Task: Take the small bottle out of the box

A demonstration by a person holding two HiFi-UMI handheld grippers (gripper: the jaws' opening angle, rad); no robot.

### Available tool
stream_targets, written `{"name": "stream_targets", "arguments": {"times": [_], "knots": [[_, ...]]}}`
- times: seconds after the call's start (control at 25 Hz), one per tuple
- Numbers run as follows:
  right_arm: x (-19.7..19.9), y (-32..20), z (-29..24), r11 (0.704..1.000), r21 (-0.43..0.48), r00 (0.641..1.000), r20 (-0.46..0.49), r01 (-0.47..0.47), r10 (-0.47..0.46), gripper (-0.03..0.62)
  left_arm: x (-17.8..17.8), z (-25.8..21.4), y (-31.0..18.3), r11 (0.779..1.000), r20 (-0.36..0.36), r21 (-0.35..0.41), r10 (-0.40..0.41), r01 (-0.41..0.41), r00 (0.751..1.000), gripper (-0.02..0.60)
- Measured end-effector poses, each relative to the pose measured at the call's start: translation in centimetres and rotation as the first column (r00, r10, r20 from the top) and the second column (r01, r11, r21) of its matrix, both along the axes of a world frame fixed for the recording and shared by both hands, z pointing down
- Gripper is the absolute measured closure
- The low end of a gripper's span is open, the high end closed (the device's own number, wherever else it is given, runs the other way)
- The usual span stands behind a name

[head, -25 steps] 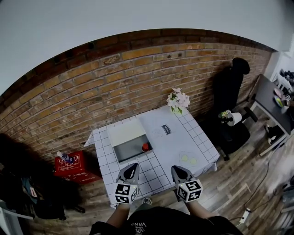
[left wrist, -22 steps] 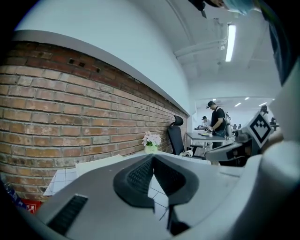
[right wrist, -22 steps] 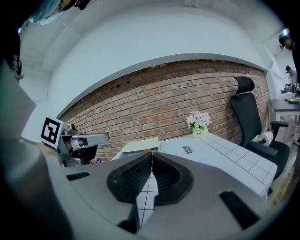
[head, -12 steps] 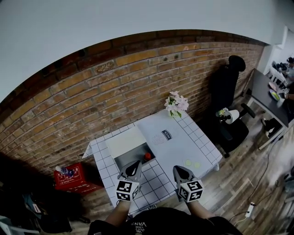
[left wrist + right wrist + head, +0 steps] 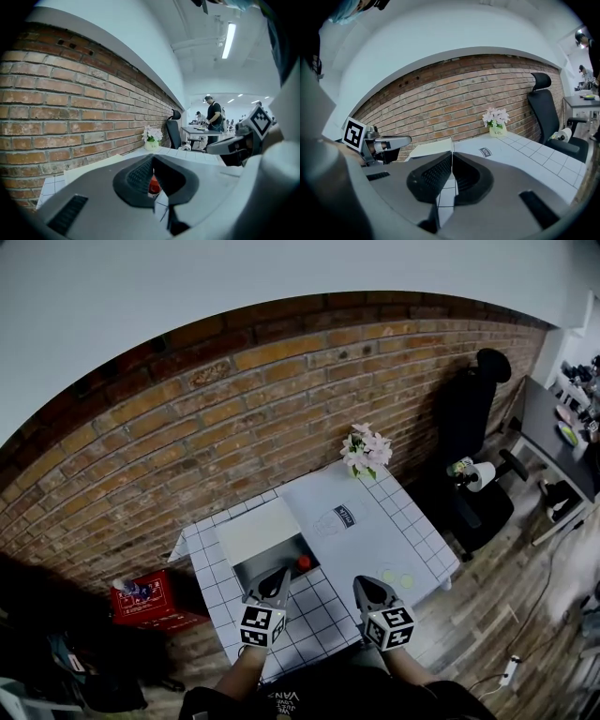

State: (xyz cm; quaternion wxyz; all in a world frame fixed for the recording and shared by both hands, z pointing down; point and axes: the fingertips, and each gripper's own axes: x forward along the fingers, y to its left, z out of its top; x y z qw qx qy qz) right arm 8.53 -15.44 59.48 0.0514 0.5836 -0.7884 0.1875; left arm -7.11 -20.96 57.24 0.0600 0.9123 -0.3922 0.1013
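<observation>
Brick wall (image 5: pixel 225 418) runs across the back; table (image 5: pixel 323 620) w/ white grid cloth stands against it; black office chair (image 5: pixel 466 427) on the table's right side, red crate (image 5: pixel 142 598) on the floor at its left.

Box (image 5: pixel 258 568) sits on the left part of the table, white lid flipped open toward the wall, grey inside showing; pot of pale flowers (image 5: pixel 366 451) at the far corner, well apart from the box.

Left gripper (image 5: pixel 278 575) hovers at the box's near edge, tips pointing into it; jaws closed, nothing between them. Right gripper (image 5: pixel 361 582) is held beside it over the grid cloth, clear of the box; jaws also closed & empty.

Small bottle (image 5: pixel 303 562) w/ red top is in the box, at the right end of the grey interior, just beyond the left gripper's tips; in the left gripper view its red shows behind the closed jaws, not touched.
</observation>
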Motion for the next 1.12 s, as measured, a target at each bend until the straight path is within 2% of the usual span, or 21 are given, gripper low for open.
{"name": "stream_targets", "arguments": {"times": [0.52,0.88,0.96,1.12], "knots": [[1.5,-2.8,1.0,0.985,-0.058,0.985,-0.036,0.164,-0.166,0.591,1.8,2.7,-2.0,0.992,0.016,-0.047,-0.119,0.12,0.993,0.569],[2.9,-4.3,1.4,0.978,-0.073,0.979,-0.042,0.196,-0.2,0.591,2.5,3.9,-3.0,0.982,-0.002,-0.082,-0.17,0.169,0.986,0.568],[3.0,-4.5,1.5,0.977,-0.075,0.978,-0.042,0.2,-0.204,0.591,2.7,4.4,-3.1,0.981,0.0,-0.096,-0.168,0.168,0.986,0.557],[3.0,-4.8,1.8,0.974,-0.082,0.976,-0.038,0.212,-0.215,0.591,3.1,5.6,-3.3,0.977,0.005,-0.129,-0.168,0.167,0.986,0.486]]}}
